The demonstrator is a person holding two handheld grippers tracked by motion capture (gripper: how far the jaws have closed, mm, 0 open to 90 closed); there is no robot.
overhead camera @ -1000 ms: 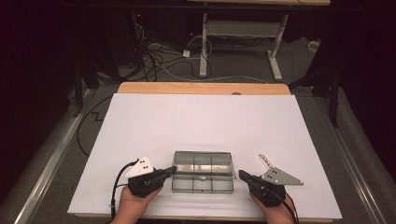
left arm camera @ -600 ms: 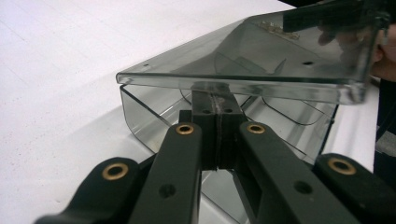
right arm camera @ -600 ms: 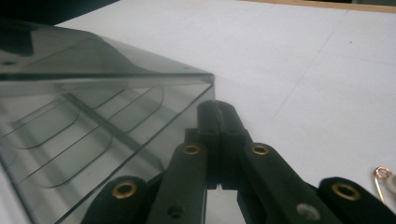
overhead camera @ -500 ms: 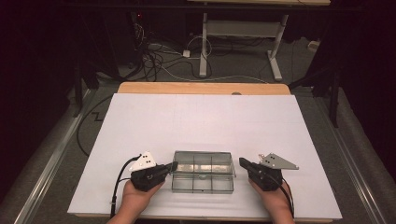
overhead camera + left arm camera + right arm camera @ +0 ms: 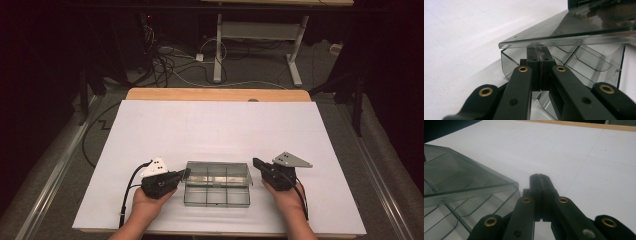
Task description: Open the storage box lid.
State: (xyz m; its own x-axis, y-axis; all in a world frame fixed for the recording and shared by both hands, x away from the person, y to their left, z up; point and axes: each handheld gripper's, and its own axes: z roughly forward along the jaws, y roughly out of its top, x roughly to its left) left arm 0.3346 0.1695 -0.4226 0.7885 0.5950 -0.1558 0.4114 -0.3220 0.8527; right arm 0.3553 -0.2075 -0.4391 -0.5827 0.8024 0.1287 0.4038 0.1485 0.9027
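A clear smoky plastic box (image 5: 217,196) with divided compartments lies near the front of the white table. Its hinged lid (image 5: 218,173) stands partly raised above the tray. My left gripper (image 5: 184,173) is shut, and its tips reach under the lid's left edge. In the left gripper view the closed tips (image 5: 539,53) touch the underside of the lid (image 5: 564,30), with the compartments (image 5: 584,62) behind them. My right gripper (image 5: 256,162) is shut and empty at the box's far right corner. In the right gripper view its tips (image 5: 539,178) stand just beside the lid's corner (image 5: 461,187).
A white sheet (image 5: 215,130) covers the table, and a wooden edge (image 5: 215,94) shows along the far side. Beyond it the dark floor holds cables (image 5: 170,60) and the legs of another table (image 5: 260,45). Hands hold both grippers at the front edge.
My right gripper has moved away from the person along the box's right side, to its far right corner. The left gripper has hardly shifted.
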